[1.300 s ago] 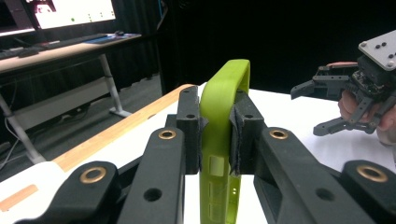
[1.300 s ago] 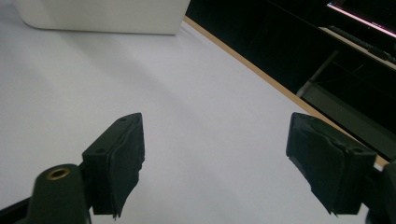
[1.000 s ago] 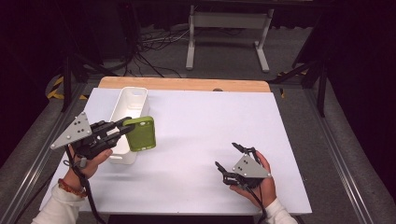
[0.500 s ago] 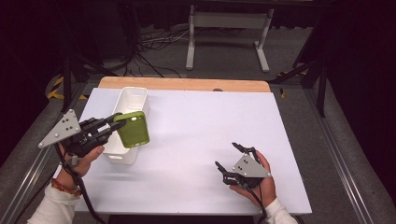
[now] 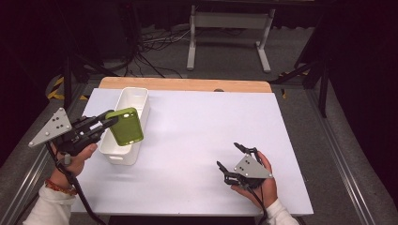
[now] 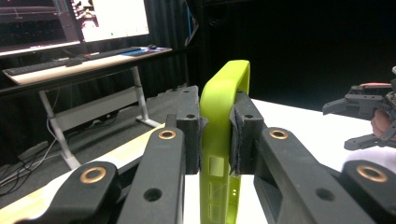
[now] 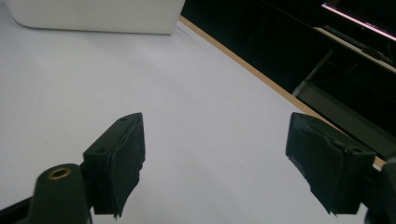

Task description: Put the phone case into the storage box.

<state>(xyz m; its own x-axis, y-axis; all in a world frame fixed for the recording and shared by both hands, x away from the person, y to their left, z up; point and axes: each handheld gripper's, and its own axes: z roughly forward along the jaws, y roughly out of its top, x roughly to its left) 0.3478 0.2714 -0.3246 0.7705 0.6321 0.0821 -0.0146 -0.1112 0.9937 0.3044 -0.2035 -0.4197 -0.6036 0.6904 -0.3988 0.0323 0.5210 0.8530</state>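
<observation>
The left gripper (image 5: 105, 123), clamped on the green phone case (image 5: 125, 126) above the white bin (image 5: 139, 97) at the counter's (image 5: 197, 140) nine o'clock, should centre it before letting go, while the right gripper (image 5: 231, 159) idles apart at five o'clock.

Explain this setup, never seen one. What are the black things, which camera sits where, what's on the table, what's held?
No robot here: a person holds a hand-held two-jaw tool in each hand. The high view looks down on the white table; each of the other two cameras rides on one tool and looks along its jaws. A white bin stands at the table's left. The left tool is shut on a green phone case, held above the bin. The right tool is open and holds nothing, low over the table near the right front.
</observation>
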